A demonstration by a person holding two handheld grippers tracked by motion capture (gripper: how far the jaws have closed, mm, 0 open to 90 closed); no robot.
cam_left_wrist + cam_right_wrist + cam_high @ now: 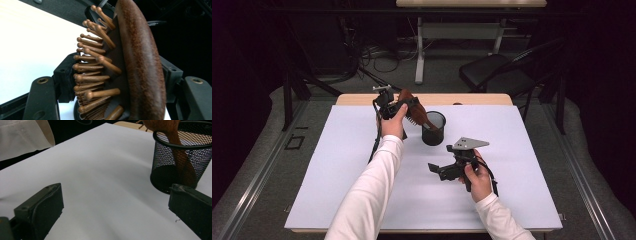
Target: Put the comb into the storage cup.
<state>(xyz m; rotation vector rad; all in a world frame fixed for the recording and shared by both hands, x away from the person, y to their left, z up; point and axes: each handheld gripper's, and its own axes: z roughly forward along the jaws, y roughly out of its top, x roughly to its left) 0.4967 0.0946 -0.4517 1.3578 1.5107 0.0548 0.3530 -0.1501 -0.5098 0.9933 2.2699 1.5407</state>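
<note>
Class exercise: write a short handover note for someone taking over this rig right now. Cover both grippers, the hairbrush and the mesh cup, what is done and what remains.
Left gripper: fingers around the wooden hairbrush head; whether the pads grip it is unclear.
Right gripper: open, empty, low over the white table.
Black mesh cup: upright at table centre.
Done: brush handle is down inside the cup.
Left: free the brush head, pull the left gripper clear.

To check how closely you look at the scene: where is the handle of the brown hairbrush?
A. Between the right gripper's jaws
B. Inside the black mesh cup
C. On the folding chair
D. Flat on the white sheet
B: the hairbrush leans with its handle down inside the mesh cup.
</note>
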